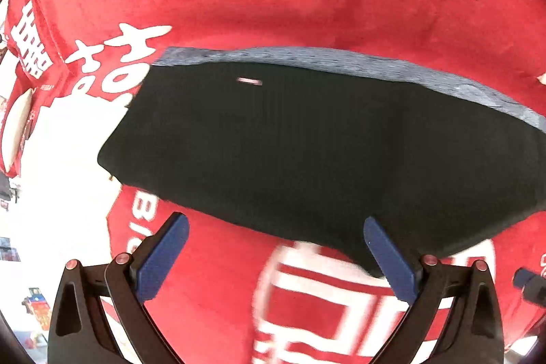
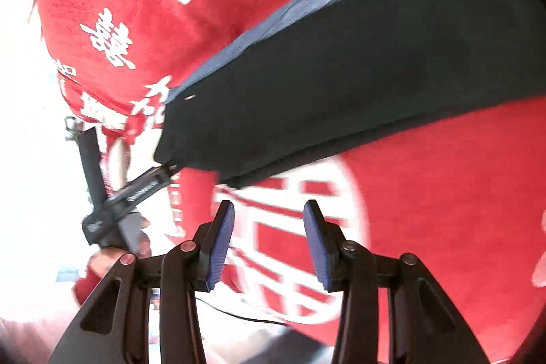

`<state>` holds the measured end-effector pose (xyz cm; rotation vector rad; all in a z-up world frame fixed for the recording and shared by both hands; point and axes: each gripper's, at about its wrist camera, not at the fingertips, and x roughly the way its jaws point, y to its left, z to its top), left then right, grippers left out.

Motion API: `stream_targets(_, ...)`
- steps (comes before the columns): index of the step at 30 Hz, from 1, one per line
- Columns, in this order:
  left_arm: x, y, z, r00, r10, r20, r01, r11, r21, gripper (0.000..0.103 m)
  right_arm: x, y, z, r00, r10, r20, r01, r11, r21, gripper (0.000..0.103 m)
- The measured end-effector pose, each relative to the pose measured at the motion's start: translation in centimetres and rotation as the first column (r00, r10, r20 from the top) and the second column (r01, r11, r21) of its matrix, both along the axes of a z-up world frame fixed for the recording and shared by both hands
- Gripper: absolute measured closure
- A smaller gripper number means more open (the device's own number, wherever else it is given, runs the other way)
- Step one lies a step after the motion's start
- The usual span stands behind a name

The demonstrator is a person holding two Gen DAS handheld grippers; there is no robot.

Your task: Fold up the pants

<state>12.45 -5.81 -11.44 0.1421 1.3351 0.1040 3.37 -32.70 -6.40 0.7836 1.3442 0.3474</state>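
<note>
Left wrist view: I look almost straight down on the red cloth (image 1: 279, 5) with its white characters. The pants (image 1: 307, 152) lie on it as a flat, dark, folded slab, with a grey-blue band (image 1: 341, 60) running along the far edge. A small pale tag (image 1: 250, 81) shows near that edge. My left gripper (image 1: 276, 227) hangs above the near edge with its jaws spread wide; the blue pads (image 1: 163, 258) have only red cloth and a white printed emblem (image 1: 327, 295) between them. The right-hand pad overlaps the pants' near hem in the picture, but I cannot tell whether it touches. Nothing is held.

Right wrist view: the picture is tilted and smeared. The pants (image 2: 358, 74) run from the middle towards the upper right, their near corner above and to the left of my right gripper (image 2: 269, 210). Its jaws stand moderately apart, empty, over the white emblem (image 2: 290, 244). To the left, the left gripper (image 2: 169, 171) reaches in to the pants' corner, with the hand (image 2: 112, 261) that bears it partly visible below.
</note>
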Motion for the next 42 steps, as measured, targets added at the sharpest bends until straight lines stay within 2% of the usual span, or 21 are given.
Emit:
stream_targets(5,2.3,4.4,-1.3,0.999,-0.035,0.031,0.033,0.999,0.043,0.000,-0.2,4.1,-2.0,0.998,-0.044,-0.033,0.046,0.995,0.088,0.057)
stream_targets(10,4.3,9.3,-4.1,1.000,-0.018,0.019,0.016,0.996,0.092,0.000,0.4,7.0,-4.2,0.996,-0.085,-0.035,0.088,0.993,0.082,0.057)
stream_targets(13,4.4,11.0,-5.0,0.999,-0.027,0.022,0.026,0.999,0.033,0.000,0.4,7.2,-5.1,0.992,-0.125,-0.034,0.128,0.988,0.092,0.057)
stream_targets(15,4.3,10.8,-5.2,0.998,-0.062,0.033,0.061,0.998,0.035,0.000,0.5,7.2,-5.4,0.987,-0.158,-0.021,0.159,0.980,0.117,0.057)
stream_targets(18,4.5,11.4,-5.5,0.999,-0.049,0.024,0.049,0.999,-0.012,0.000,0.8,6.9,-5.9,0.971,-0.236,-0.034,0.238,0.957,0.166,0.057)
stream_targets(19,4.7,11.8,-5.5,0.999,-0.041,0.014,0.042,0.998,-0.036,0.000,1.0,6.8,-6.2,0.966,-0.255,-0.047,0.260,0.950,0.175,0.063)
stream_targets(20,4.7,11.8,-5.5,0.999,-0.046,0.010,0.046,0.998,-0.039,0.000,1.3,6.8,-6.3,0.960,-0.271,-0.068,0.279,0.945,0.172,0.077)
stream_targets(21,4.8,11.8,-5.4,0.998,-0.056,0.007,0.056,0.998,-0.038,0.000,1.5,6.8,-6.1,0.957,-0.278,-0.076,0.287,0.947,0.146,0.094)
stream_targets(23,4.9,11.8,-5.4,0.997,-0.075,0.002,0.075,0.997,-0.036,0.000,1.5,7.0,-4.5,0.965,-0.261,-0.032,0.263,0.959,0.105,0.095)
stream_targets(25,4.9,11.8,-5.5,0.996,-0.089,0.007,0.089,0.995,-0.043,0.000,0.9,7.7,-3.7,0.974,-0.224,-0.012,0.224,0.974,0.025,0.097)
stream_targets(28,4.7,11.9,-5.6,0.995,-0.101,0.020,0.101,0.994,-0.042,0.000,0.1,7.5,-6.0,0.972,-0.224,-0.069,0.224,0.975,-0.007,0.098)
stream_targets(30,4.7,11.8,-5.4,0.995,-0.100,0.017,0.101,0.994,-0.034,0.000,-0.3,7.1,-6.4,0.968,-0.241,-0.070,0.244,0.969,0.028,0.098)
stream_targets(33,4.5,11.1,-4.7,0.994,-0.107,0.001,0.107,0.994,-0.006,0.000,-0.3,7.0,-5.8,0.973,-0.211,-0.095,0.213,0.977,0.012,0.097)
stream_targets(34,4.3,10.8,-4.2,0.994,-0.110,0.000,0.110,0.994,-0.014,0.000,-0.4,6.9,-5.5,0.976,-0.189,-0.111,0.190,0.982,-0.004,0.091)
stream_targets(36,4.0,10.0,-2.9,0.994,-0.111,0.020,0.111,0.993,-0.031,0.000,-0.5,6.6,-4.4,0.981,-0.150,-0.124,0.146,0.988,-0.043,0.089)
stream_targets(37,3.9,9.4,-2.2,0.994,-0.110,0.021,0.111,0.990,-0.086,0.000,-0.7,6.1,-3.4,0.985,-0.138,-0.104,0.132,0.989,-0.067,0.086)
stream_targets(38,3.9,8.8,-1.8,0.994,-0.110,0.021,0.111,0.988,-0.111,0.000,-0.9,5.6,-2.6,0.988,-0.132,-0.086,0.124,0.988,-0.095,0.084)
stream_targets(42,3.2,3.9,-1.1,0.981,-0.192,0.033,0.195,0.966,-0.170,0.000,-0.1,3.3,0.3,0.991,-0.136,-0.005,0.130,0.954,-0.271,0.082)
